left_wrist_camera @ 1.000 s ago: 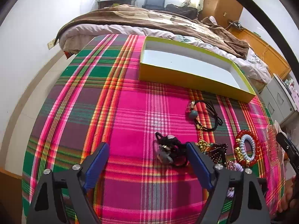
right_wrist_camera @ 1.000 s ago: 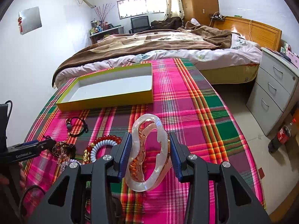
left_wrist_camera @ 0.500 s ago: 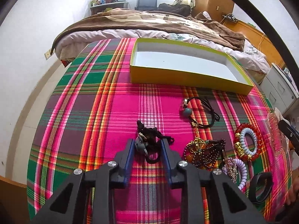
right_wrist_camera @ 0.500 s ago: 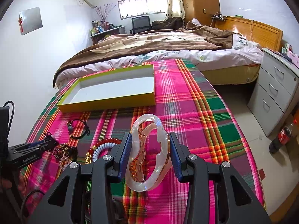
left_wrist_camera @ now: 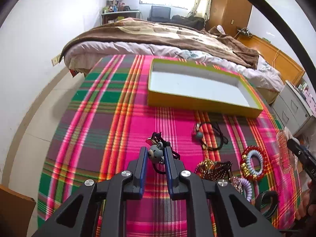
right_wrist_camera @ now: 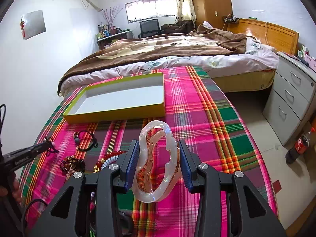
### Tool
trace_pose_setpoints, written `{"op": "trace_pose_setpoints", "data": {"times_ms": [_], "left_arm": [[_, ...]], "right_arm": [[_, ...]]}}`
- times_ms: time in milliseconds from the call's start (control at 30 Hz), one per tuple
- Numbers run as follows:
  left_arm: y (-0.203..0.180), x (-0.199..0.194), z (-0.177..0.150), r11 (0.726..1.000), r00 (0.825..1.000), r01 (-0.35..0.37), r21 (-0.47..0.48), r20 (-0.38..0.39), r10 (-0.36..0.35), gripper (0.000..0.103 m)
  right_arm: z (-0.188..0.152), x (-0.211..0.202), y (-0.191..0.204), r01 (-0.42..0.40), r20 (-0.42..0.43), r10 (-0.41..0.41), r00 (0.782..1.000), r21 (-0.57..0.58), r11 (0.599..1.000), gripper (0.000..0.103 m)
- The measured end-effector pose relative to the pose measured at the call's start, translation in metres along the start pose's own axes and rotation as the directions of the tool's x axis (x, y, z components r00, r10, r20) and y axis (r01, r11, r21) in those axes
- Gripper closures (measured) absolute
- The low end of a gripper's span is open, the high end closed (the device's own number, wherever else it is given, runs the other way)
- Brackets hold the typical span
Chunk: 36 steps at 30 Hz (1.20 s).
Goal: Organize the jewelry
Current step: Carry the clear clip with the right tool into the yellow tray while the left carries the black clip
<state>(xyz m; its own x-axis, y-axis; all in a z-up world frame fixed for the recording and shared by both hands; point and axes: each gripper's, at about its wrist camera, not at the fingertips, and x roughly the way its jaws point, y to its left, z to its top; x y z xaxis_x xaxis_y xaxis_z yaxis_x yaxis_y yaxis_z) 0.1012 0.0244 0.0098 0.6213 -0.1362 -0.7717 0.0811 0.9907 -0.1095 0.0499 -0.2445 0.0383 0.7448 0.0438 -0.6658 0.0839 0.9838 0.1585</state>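
My left gripper (left_wrist_camera: 155, 154) is shut on a black hair tie with a grey bear charm (left_wrist_camera: 156, 154), lifted above the plaid tablecloth. My right gripper (right_wrist_camera: 158, 154) is shut on a clear amber hair claw clip (right_wrist_camera: 157, 162), held above the cloth. The empty yellow-green box (left_wrist_camera: 201, 100) lies ahead; it also shows in the right wrist view (right_wrist_camera: 118, 114). Loose on the cloth are a black cord with a teal bead (left_wrist_camera: 209, 136), a dark beaded bracelet (left_wrist_camera: 213, 169), a red bead ring around a pale coil tie (left_wrist_camera: 253, 163) and a lilac coil tie (left_wrist_camera: 244, 185).
The table under the plaid cloth (left_wrist_camera: 110, 130) ends near a white wall on the left. A bed (right_wrist_camera: 177, 51) stands behind the table. A grey drawer unit (right_wrist_camera: 292, 98) and a cola bottle (right_wrist_camera: 298, 148) stand on the floor at the right.
My left gripper moved over the black bear hair tie, closed on it and lifted it off the cloth. My right gripper kept holding the claw clip nearly still.
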Motion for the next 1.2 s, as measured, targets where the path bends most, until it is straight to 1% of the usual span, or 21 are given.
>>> {"op": "trace_pose_setpoints", "data": {"times_ms": [233, 400, 500, 567, 700, 833, 867, 933, 1167, 1200], "left_arm": [[-0.005, -0.016, 0.02, 1.0, 0.999, 0.008, 0.017, 0.05, -0.009, 0.086], [-0.008, -0.017, 0.043, 0.999, 0.997, 0.029, 0.013, 0.074, -0.03, 0.086], [-0.01, -0.014, 0.061, 0.999, 0.995, 0.038, 0.022, 0.089, -0.039, 0.086], [-0.011, -0.01, 0.074, 0.999, 0.993, 0.05, 0.021, 0.102, -0.052, 0.086], [-0.012, 0.006, 0.099, 0.996, 0.992, 0.091, 0.017, 0.092, -0.092, 0.086], [-0.017, 0.029, 0.117, 0.996, 0.993, 0.079, 0.034, 0.081, -0.082, 0.086], [-0.017, 0.038, 0.121, 0.996, 0.994, 0.086, 0.032, 0.066, -0.088, 0.086], [-0.019, 0.052, 0.127, 0.995, 0.994, 0.098, 0.034, 0.042, -0.099, 0.086], [-0.021, 0.099, 0.139, 0.995, 0.995, 0.101, 0.024, -0.023, -0.1, 0.086], [-0.023, 0.104, 0.14, 0.995, 0.995, 0.098, 0.038, -0.03, -0.097, 0.086]], "right_arm": [[0.016, -0.004, 0.005, -0.009, 0.026, 0.01, 1.0, -0.025, 1.0, 0.062], [0.041, -0.002, 0.014, -0.024, 0.051, 0.028, 0.998, -0.066, 0.998, 0.062], [0.058, 0.006, 0.019, -0.04, 0.059, 0.046, 0.997, -0.088, 0.995, 0.062], [0.068, 0.016, 0.023, -0.056, 0.049, 0.061, 0.997, -0.097, 0.994, 0.062], [0.086, 0.046, 0.027, -0.074, 0.016, 0.076, 0.997, -0.103, 0.992, 0.062], [0.098, 0.076, 0.031, -0.077, -0.024, 0.074, 0.997, -0.115, 0.99, 0.062], [0.101, 0.086, 0.032, -0.069, -0.035, 0.065, 0.997, -0.125, 0.99, 0.062], [0.104, 0.099, 0.033, -0.062, -0.051, 0.056, 0.997, -0.131, 0.989, 0.062], [0.111, 0.14, 0.04, -0.047, -0.118, 0.028, 0.993, -0.164, 0.985, 0.062], [0.111, 0.144, 0.041, -0.045, -0.122, 0.025, 0.992, -0.169, 0.985, 0.062]]}}
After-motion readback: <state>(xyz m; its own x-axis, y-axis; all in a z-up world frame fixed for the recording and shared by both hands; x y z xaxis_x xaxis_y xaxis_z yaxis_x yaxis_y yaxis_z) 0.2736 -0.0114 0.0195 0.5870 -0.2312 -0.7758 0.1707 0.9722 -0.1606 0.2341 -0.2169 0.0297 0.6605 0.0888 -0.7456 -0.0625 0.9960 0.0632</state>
